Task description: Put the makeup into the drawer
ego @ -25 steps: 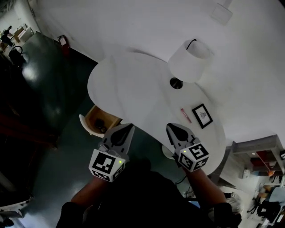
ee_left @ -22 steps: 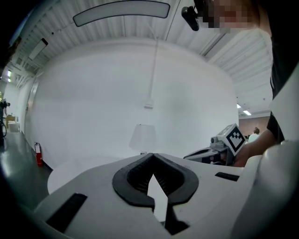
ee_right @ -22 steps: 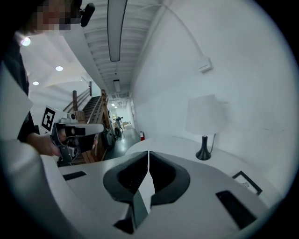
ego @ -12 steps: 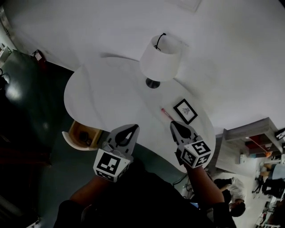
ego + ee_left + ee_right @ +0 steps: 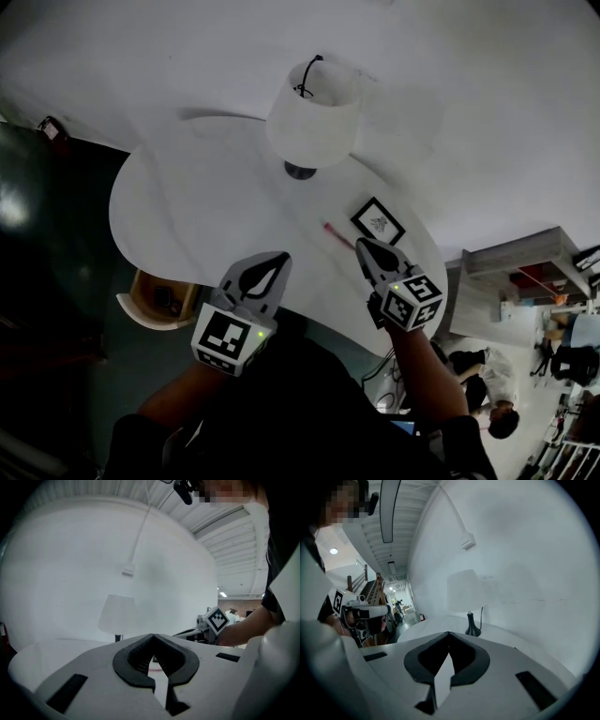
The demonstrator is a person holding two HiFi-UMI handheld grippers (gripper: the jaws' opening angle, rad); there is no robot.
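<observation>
The makeup, a thin pink stick (image 5: 336, 234), lies on the round white table (image 5: 197, 206) between the lamp base and a small framed picture. My right gripper (image 5: 362, 244) is shut and empty, with its tip just right of the stick's near end. My left gripper (image 5: 278, 257) is also shut and empty, over the table's near edge to the left of the stick. The open wooden drawer (image 5: 155, 300) juts from under the table at the lower left, with something small and dark inside. In the gripper views the left jaws (image 5: 153, 637) and the right jaws (image 5: 448, 634) meet at their tips.
A white lamp (image 5: 310, 101) stands on a dark base (image 5: 300, 171) at the back of the table, also seen as the lamp (image 5: 116, 613) and lamp (image 5: 464, 592). A black-framed picture (image 5: 378, 221) lies right of the stick. A white wall lies behind; dark floor left.
Both grippers have moved rightward along the table's near edge, away from the drawer. The right gripper's tip has come close to the pink stick. Both stayed shut.
</observation>
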